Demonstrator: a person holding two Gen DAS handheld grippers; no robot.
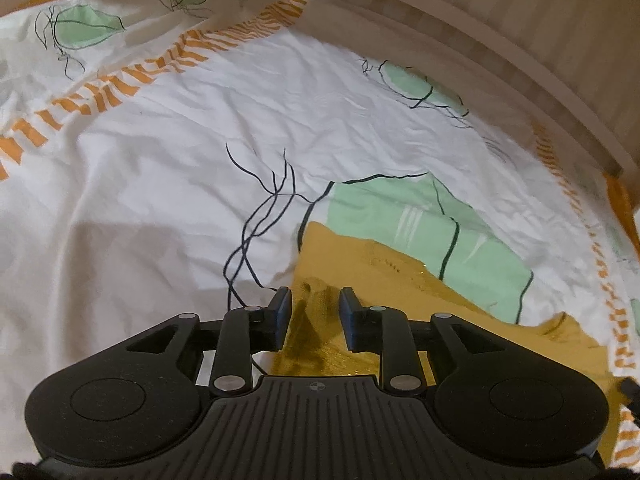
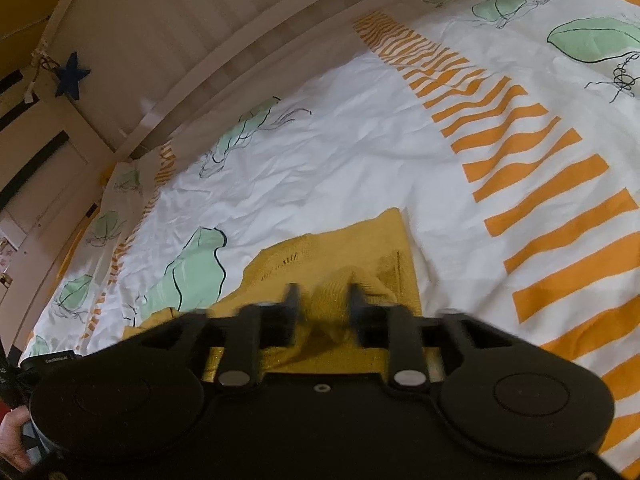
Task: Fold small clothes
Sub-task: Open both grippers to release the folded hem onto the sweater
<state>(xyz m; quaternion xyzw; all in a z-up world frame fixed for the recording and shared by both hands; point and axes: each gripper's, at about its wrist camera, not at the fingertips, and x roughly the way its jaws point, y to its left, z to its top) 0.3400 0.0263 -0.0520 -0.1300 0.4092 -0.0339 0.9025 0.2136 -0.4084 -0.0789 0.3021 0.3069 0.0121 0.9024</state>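
A mustard-yellow knitted garment (image 1: 380, 280) lies flat on the bed cover at the lower right of the left wrist view. My left gripper (image 1: 316, 306) is low over its left edge. Its jaws stand apart, with a small raised fold of the fabric in the gap and neither pad pressing on it. In the right wrist view the same garment (image 2: 360, 240) lies below centre. My right gripper (image 2: 325, 298), blurred, is over its right part. Those jaws are also apart, with a hump of the cloth standing loose between them.
The bed cover (image 1: 160, 184) (image 2: 320, 152) is white and wrinkled, with green leaf prints and orange stripe bands. A pale wooden bed rail (image 1: 480, 40) (image 2: 200, 60) runs along the far side. A blue star (image 2: 71, 74) hangs at upper left. A person's hand (image 2: 12, 436) shows at bottom left.
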